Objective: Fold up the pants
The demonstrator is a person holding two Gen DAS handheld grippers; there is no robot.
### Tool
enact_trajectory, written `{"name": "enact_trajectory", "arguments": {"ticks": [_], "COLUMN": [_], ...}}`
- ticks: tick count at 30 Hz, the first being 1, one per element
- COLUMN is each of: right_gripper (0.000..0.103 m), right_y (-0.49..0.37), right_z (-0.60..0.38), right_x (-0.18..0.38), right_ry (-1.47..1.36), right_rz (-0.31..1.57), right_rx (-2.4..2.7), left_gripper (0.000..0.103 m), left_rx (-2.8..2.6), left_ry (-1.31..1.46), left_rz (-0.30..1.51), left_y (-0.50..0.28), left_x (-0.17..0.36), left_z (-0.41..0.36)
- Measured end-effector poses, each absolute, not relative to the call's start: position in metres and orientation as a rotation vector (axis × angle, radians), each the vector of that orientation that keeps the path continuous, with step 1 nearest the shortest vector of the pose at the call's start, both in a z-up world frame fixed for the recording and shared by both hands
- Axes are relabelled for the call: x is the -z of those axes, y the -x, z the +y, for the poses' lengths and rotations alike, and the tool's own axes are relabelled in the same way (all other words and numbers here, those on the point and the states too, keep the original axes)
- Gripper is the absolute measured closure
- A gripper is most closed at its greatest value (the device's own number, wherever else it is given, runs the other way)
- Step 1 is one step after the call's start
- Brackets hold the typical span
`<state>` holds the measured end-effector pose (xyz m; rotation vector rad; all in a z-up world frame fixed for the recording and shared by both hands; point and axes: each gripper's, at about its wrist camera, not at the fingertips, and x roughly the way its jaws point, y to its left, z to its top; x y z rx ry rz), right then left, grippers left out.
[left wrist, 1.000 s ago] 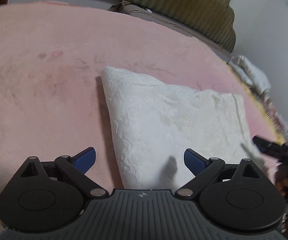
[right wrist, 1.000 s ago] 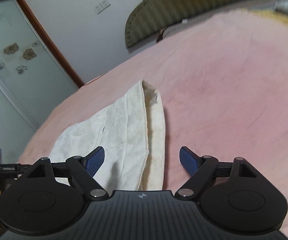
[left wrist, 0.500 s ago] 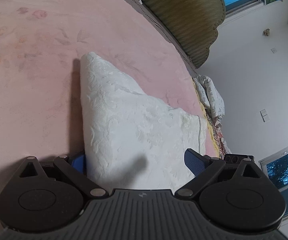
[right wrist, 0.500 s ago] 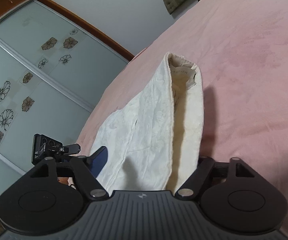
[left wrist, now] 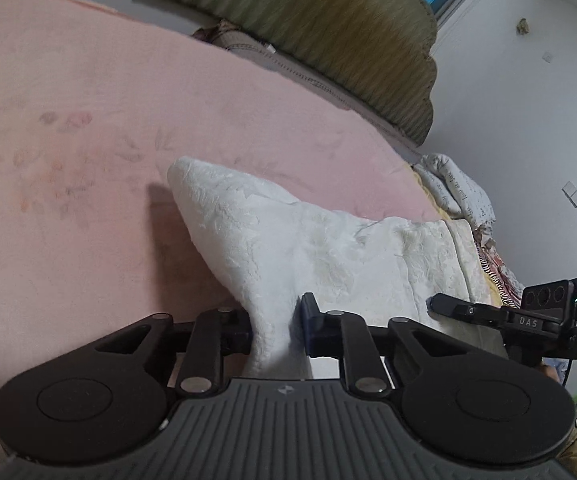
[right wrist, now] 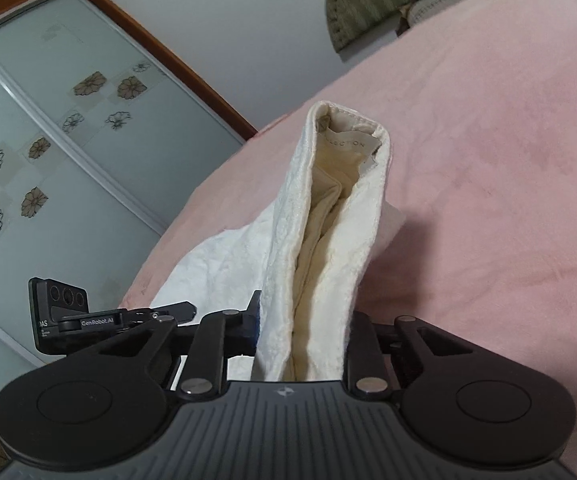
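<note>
The white textured pants lie folded on a pink bed blanket. My left gripper has its jaws closing, and their pads pinch the near corner of the cloth, which rises in a ridge between them. In the right wrist view the pants show their open waistband with a label at the far end. My right gripper is also closing, with the bunched near edge of the waistband end pressed between its pads. The two grippers hold opposite ends of the near edge.
An olive padded headboard stands behind the bed. Patterned bedding is piled at the bed's right edge. A sliding wardrobe door with flower prints stands left of the bed. Pink blanket stretches beyond the pants.
Both grippers went from wide open over the pants to closed on the near edge. The cloth now stands bunched up between each pair of jaws.
</note>
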<state>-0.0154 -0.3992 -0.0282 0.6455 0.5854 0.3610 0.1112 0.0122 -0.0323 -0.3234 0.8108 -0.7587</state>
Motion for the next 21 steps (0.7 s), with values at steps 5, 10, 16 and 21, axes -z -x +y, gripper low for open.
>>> {"name": "enact_trajectory", "arguments": {"ticks": [5,10,16,21], "right_gripper": [0.082,0.082,0.082,0.082], "right_y": [0.004,-0.035,-0.107,-0.161], "right_z": [-0.381,-0.352,-0.319,-0.294], "right_x": [0.0,-0.015,-0.02,-0.014], "right_ry": [-0.582,-0.539,-0.536,-0.528], "right_rz": [0.56,0.535,0.531,0.529], "right_rx": [-0.381,-0.442,-0.481,-0.489], "left_gripper": [0.086,0.086,0.085,0.085], "left_rx": [0.745,0.666,0.564,0.469], "left_ry": [0.285,0.247,0.184,0.184], "left_rz": [0.726,0.636,0.596,0.594], "left_y": [-0.1,-0.109,-0.15,-0.195], "left_x": [0.013,-0.01,-0.025,-0.029], "left_z": [0.026,0.052,0.082,0.109]}}
